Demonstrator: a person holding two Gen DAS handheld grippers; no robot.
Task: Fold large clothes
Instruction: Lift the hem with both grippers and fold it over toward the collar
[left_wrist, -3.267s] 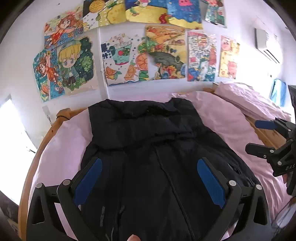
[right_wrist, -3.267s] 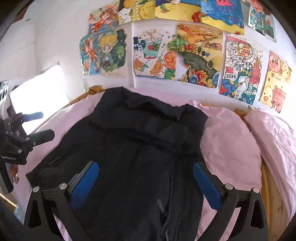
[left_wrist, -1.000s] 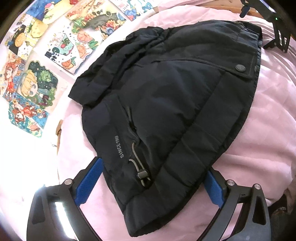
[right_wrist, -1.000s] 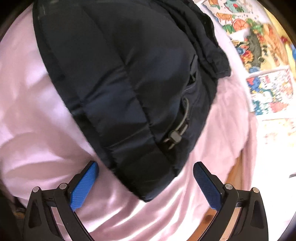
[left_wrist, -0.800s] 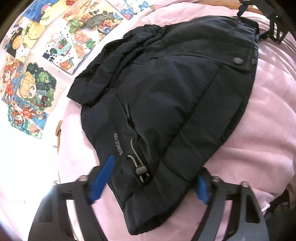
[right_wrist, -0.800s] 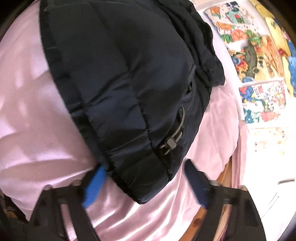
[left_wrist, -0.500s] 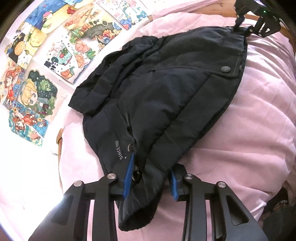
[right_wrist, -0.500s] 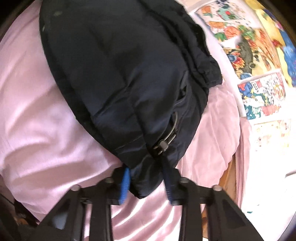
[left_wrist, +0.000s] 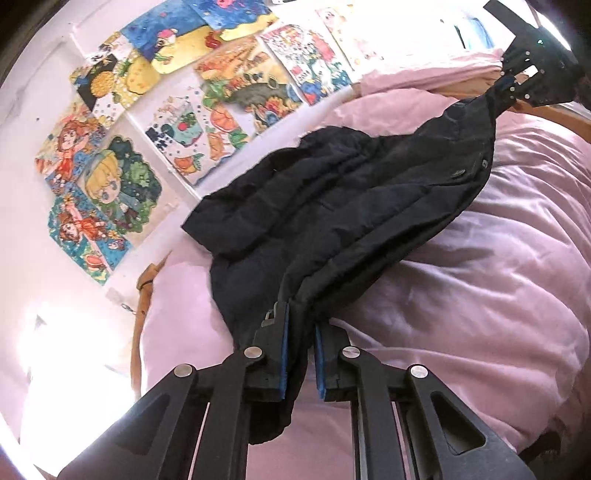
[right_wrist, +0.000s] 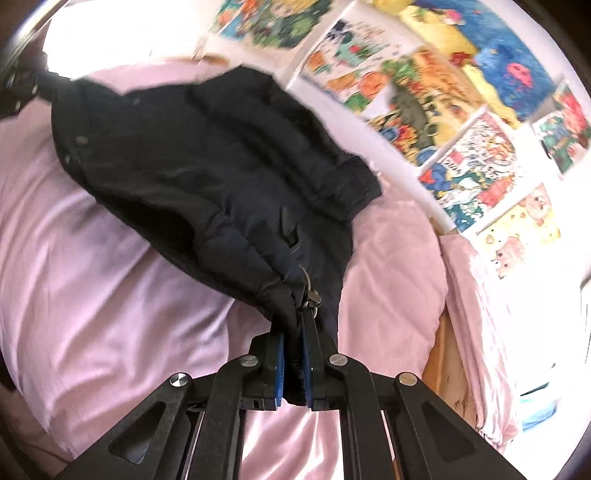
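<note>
A large black padded jacket (left_wrist: 354, 206) lies on the pink bed sheet (left_wrist: 480, 295), its hem edge lifted. My left gripper (left_wrist: 300, 347) is shut on one hem corner. My right gripper (right_wrist: 293, 363) is shut on the other hem corner, beside a cord toggle (right_wrist: 312, 297). The jacket (right_wrist: 207, 177) hangs stretched between the two. The right gripper also shows at the top right of the left wrist view (left_wrist: 513, 86), and the left gripper at the top left of the right wrist view (right_wrist: 22, 92).
Colourful drawings (left_wrist: 155, 122) cover the white wall behind the bed. The wooden bed frame (left_wrist: 142, 295) runs along the sheet's edge. A pink pillow (right_wrist: 480, 317) lies by the wall on the right.
Both grippers closed on the jacket's hem corners and have lifted the hem off the sheet, pulling it taut between them.
</note>
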